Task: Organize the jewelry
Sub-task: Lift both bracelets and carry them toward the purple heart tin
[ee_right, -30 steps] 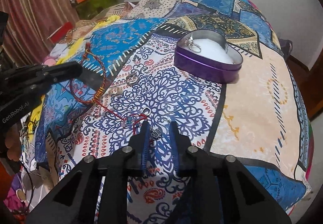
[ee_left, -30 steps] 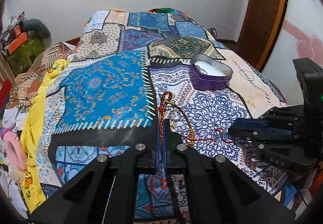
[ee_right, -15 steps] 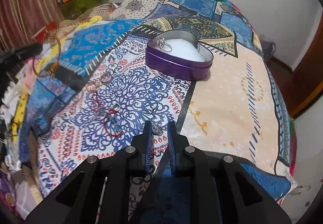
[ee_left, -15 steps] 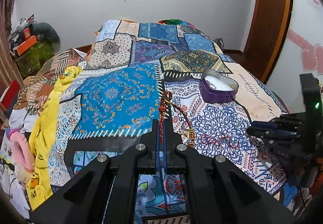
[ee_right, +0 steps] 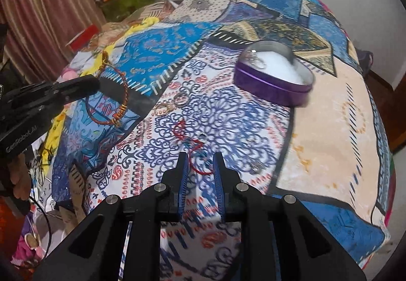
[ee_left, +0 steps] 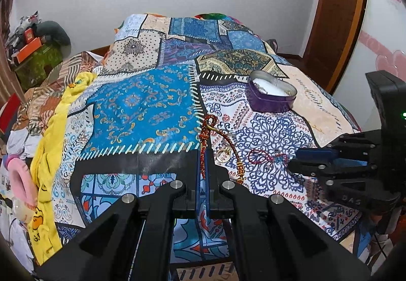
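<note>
Left gripper (ee_left: pixel 202 154) clamped tight on red-and-gold braided cord bracelet (ee_left: pixel 206 128), which hangs lifted off patchwork bedspread (ee_left: pixel 142 106). Right gripper (ee_right: pixel 201 158) narrow, jaws just been opening, nothing gripped; thin red thread bracelet (ee_right: pixel 196 154) lies beneath its gap. Purple heart-shaped tin (ee_right: pixel 272 79) well ahead, slightly right.

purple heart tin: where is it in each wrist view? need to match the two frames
Left wrist: purple heart tin sits right of centre, upper half, on the bedspread beyond the shut left gripper.
Right wrist: the tin sits upper right of centre, beyond the right gripper.
Shared landmark: the white-stitched black band, left of the tin in both.
</note>
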